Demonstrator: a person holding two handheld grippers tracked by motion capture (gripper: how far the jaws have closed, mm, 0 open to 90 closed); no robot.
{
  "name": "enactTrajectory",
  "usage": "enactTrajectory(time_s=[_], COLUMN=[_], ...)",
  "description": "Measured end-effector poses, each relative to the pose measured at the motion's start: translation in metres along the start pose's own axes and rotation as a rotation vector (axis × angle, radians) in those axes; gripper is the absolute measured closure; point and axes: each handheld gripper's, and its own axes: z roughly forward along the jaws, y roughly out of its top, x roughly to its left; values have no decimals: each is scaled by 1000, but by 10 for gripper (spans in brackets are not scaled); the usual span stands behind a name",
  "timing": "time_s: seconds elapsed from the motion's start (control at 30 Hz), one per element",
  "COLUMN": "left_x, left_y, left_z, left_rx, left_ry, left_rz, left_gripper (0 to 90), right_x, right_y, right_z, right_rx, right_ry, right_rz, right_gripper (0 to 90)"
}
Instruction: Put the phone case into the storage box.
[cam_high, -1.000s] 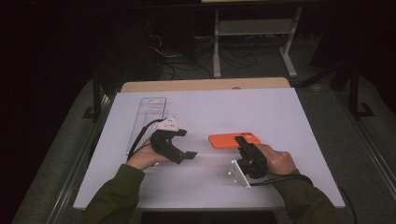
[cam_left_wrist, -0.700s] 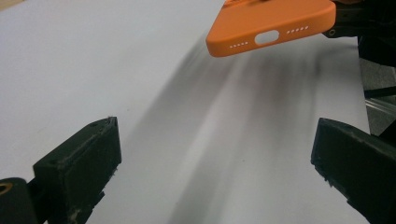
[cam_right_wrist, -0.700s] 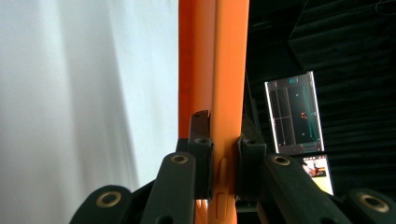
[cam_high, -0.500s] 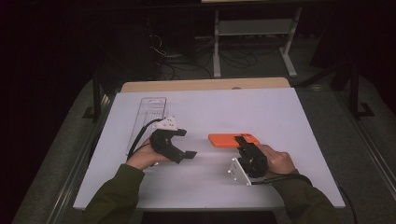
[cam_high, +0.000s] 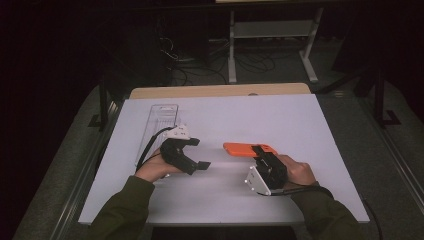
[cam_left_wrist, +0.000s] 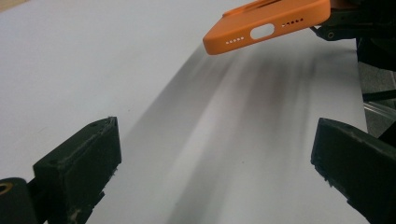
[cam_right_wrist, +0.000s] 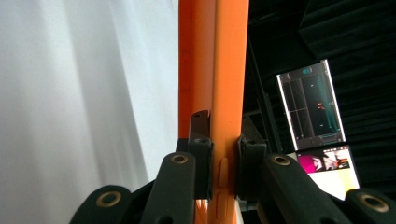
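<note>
Phone case (cam_high: 242, 149) right of clear tray (cam_high: 159, 122), both over table (cam_high: 300, 115)

The worktop (cam_high: 220, 120) is seen from above and in front. The left gripper view is aimed low across it; the right gripper view is pressed close. The orange phone case (cam_high: 247, 149) is shared by all three.

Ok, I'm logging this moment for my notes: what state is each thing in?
Orange phone case: empty, lifted clear of the table, clamped by its edge.
Right tongs: shut on the case's side wall.
Left tongs: open, nothing between the jaws, pointed toward the case.
Clear plastic tray: lying flat on the white table, contents cannot be told.
</note>
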Motion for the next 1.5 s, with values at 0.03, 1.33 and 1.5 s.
enactTrajectory(time_s=[0.03,1.33,1.5], left_x=[0,2,2], left_y=[0,0,0], left_z=[0,-2,-2], left_rx=[0,-1,0], left_ry=[-1,3,3], left_rz=[0,5,7], left_gripper=[15,15,15], right_x=[0,-10,-10], right_y=[0,1,1], right_z=[0,4,6], right_rx=[2,15,20], right_ry=[-1,92,103], right_rz=[8,247,291], right_gripper=[786,786,786])
